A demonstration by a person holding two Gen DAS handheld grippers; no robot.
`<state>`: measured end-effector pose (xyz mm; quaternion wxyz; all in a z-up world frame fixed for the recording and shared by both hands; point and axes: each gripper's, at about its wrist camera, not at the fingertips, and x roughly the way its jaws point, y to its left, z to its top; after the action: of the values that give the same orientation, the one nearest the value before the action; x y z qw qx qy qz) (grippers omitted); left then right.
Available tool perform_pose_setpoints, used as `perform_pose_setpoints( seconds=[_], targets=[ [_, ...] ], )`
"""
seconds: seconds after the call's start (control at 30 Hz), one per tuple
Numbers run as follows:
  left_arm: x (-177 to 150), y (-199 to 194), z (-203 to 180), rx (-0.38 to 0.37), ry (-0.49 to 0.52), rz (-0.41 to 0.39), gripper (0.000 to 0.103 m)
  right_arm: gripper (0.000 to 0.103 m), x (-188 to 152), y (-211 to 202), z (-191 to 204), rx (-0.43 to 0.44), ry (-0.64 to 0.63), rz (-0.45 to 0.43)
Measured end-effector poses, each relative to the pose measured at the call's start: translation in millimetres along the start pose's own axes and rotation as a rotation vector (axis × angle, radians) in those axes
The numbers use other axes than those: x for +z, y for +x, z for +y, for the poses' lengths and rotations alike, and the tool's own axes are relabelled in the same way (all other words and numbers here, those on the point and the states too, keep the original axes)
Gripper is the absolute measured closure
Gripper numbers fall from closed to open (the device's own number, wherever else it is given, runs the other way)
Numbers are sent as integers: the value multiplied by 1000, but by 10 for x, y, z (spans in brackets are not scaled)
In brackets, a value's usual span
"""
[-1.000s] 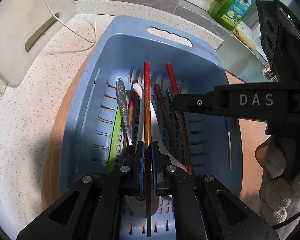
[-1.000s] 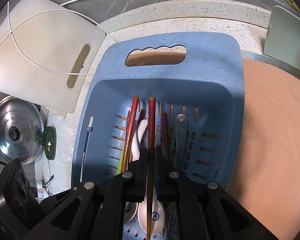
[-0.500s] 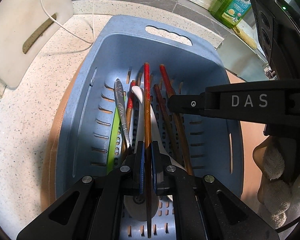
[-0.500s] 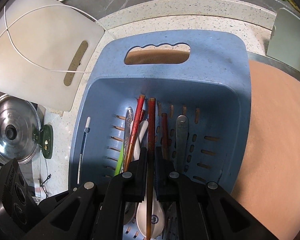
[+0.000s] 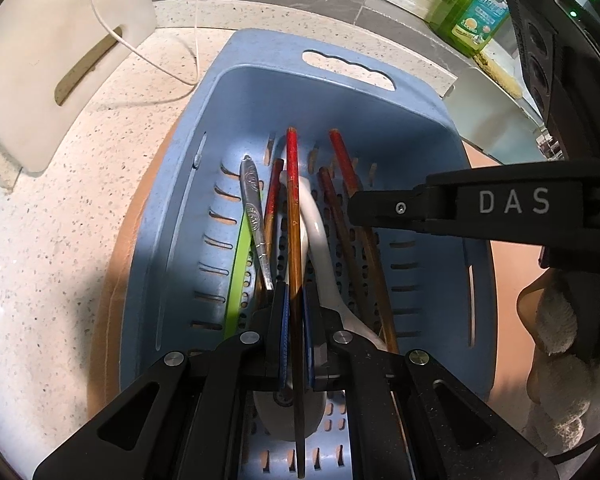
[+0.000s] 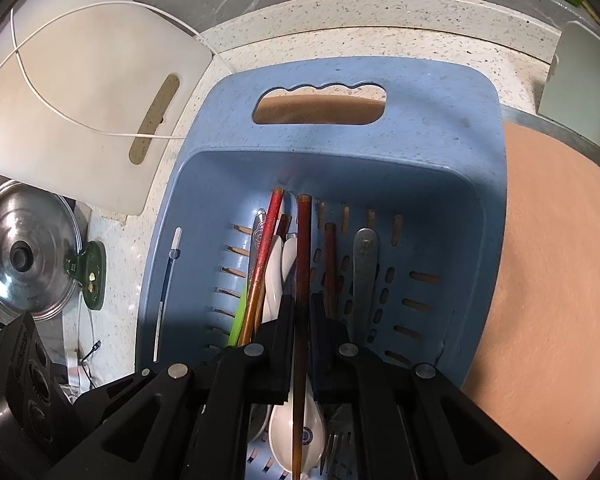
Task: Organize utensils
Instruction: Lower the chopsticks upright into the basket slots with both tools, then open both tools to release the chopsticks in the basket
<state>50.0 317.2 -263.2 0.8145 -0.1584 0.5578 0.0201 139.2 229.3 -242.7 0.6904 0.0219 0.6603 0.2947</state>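
While each hand's gripper, left gripper (image 5: 295, 312) and right gripper (image 6: 299, 320), clamps one red-tipped wooden chopstick (image 5: 293, 216) over the slotted blue plastic basket (image 5: 380, 120), sorting looks barely begun: white ceramic spoon (image 5: 316, 216), steel handles and loose chopsticks lie jumbled inside.

Blue slotted basket (image 5: 380, 120), grip hole in the far wall, on the speckled worktop with utensils lying lengthwise on its floor. One red-topped brown chopstick (image 5: 294, 216) pinched mid-length, red end raised toward the far wall; a second chopstick (image 6: 303, 264) pinched likewise, darker red at its top. More red-ended chopsticks (image 5: 342, 160) loose, slanting along the floor. White ceramic spoon (image 5: 320, 240), bowl at the near end. Embossed steel handle (image 5: 254, 208) toward the left wall, beside a green strip (image 5: 236, 280). Plain steel handle (image 6: 364, 264) toward the right wall; fork tines (image 6: 334, 446) at the near edge.
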Motion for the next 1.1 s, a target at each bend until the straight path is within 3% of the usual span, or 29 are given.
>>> perform_pose_setpoints(
  seconds=[0.27, 0.33, 0.47, 0.6, 0.8, 1.1],
  targets=[
    [-29, 7, -16, 9, -10, 3, 97, 96, -2, -5, 2, -5, -15, 2],
    [-34, 6, -14, 12, -12, 6, 88, 96, -6, -13, 5, -7, -21, 2],
    [-51, -20, -19, 16, -18, 2, 87, 95, -30, -56, 9, -9, -40, -3],
    [-63, -61, -25, 24, -20, -6, 87, 79, -56, -143, 14, -21, -69, -27],
    [-75, -149, -31, 40, -27, -22, 80, 70, -116, -290, 71, -37, -138, -61],
    [-165, -275, -102, 74, -39, -48, 76, 69, -290, -604, 157, -62, -229, -142]
  ],
)
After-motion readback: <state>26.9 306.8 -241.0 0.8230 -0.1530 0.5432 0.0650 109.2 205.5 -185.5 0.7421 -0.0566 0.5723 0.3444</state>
